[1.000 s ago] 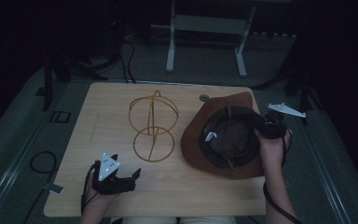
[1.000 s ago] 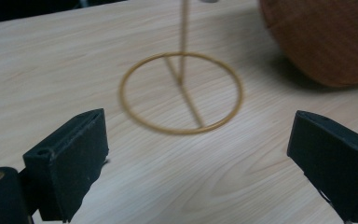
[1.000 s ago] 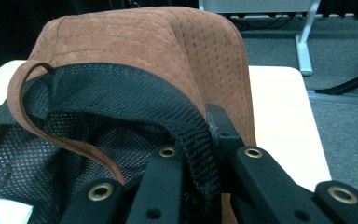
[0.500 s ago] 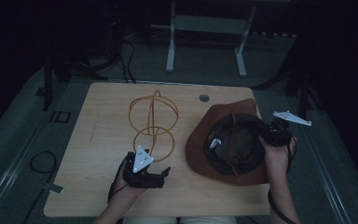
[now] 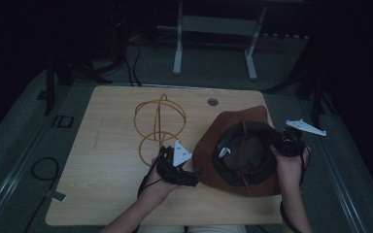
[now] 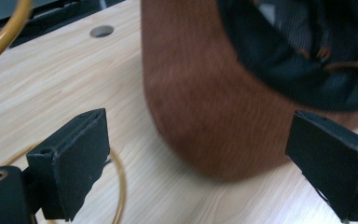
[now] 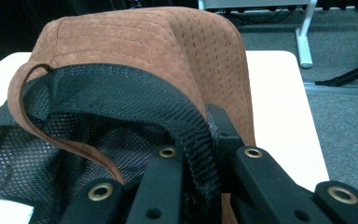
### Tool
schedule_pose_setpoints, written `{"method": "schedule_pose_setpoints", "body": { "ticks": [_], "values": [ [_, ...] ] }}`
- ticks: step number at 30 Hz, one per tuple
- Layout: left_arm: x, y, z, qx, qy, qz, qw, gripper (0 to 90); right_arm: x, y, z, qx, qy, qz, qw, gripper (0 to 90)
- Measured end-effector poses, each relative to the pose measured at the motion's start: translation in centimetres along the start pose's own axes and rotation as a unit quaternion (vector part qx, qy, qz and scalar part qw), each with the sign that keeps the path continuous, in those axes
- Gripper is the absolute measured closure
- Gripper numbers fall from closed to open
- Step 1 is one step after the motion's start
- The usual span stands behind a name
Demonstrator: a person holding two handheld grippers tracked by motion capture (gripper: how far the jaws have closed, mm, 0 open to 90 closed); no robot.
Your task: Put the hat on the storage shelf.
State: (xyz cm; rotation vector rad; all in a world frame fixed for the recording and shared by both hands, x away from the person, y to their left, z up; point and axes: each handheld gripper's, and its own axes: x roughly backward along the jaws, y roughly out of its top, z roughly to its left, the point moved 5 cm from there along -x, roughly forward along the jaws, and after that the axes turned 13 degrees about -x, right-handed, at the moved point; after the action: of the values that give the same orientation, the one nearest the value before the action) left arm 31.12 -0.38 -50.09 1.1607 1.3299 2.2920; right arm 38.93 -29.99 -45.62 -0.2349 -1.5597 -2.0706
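The right tool [image 5: 278,141] is clenched on the black mesh inner band of the brown hat [image 5: 209,150], which lies crown-down on the tabletop [image 5: 107,121]. The left tool [image 5: 187,178] is released beside the brim, over the wire stand [image 5: 159,121].

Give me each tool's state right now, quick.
Left tool: open, holding nothing, jaws spread before the brown hat brim.
Right tool: shut on the hat's black inner band.

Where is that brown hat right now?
In the high view, the brown hat lies upside down on the table's right side, beside the wire stand.
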Motion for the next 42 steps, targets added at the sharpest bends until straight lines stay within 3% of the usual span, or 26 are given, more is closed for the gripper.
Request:
{"method": "schedule_pose_setpoints", "body": {
  "ticks": [7,13,18,26,28,31,33,36,39,42],
  "values": [
    [-2.3,3.5,-1.0,-0.024,-0.018,-0.004,0.9995,7.0,0.3,0.0,-0.2,-0.002,0.001,-0.001,1.0000,85.1],
    [-4.4,6.0,-0.9,-0.015,-0.036,-0.013,0.9992,7.0,0.6,0.1,-0.2,0.000,0.004,-0.004,1.0000,85.1],
    [-6.2,7.6,-0.7,-0.024,-0.028,-0.006,0.9993,7.0,0.8,0.2,-0.1,-0.001,0.004,-0.005,1.0000,85.1],
    [-8.9,8.2,0.2,-0.022,-0.003,0.022,0.9995,14.6,0.9,0.3,-0.1,0.005,0.007,-0.003,1.0000,85.1],
    [-9.6,8.1,0.4,-0.012,0.001,0.029,0.9995,15.2,0.9,0.4,0.0,0.005,0.008,-0.004,1.0000,85.1],
    [-10.5,7.9,0.3,-0.014,0.004,0.053,0.9985,16.5,1.1,0.5,0.1,0.007,0.010,-0.005,0.9999,85.1],
    [-11.0,7.8,0.3,-0.004,-0.003,0.058,0.9983,17.9,1.2,0.6,0.3,0.008,0.012,-0.006,0.9999,85.1],
    [-11.4,7.7,0.5,0.007,-0.001,0.057,0.9983,26.5,1.2,0.5,0.7,0.013,0.013,-0.004,0.9998,85.1],
    [-11.3,7.9,1.0,0.011,0.004,0.052,0.9986,48.0,1.3,0.4,0.8,0.013,0.014,-0.005,0.9998,85.2],
    [-11.1,8.1,1.3,-0.001,0.018,0.051,0.9985,72.8,1.4,0.4,1.0,0.015,0.015,-0.006,0.9998,85.1]
  ]
}}
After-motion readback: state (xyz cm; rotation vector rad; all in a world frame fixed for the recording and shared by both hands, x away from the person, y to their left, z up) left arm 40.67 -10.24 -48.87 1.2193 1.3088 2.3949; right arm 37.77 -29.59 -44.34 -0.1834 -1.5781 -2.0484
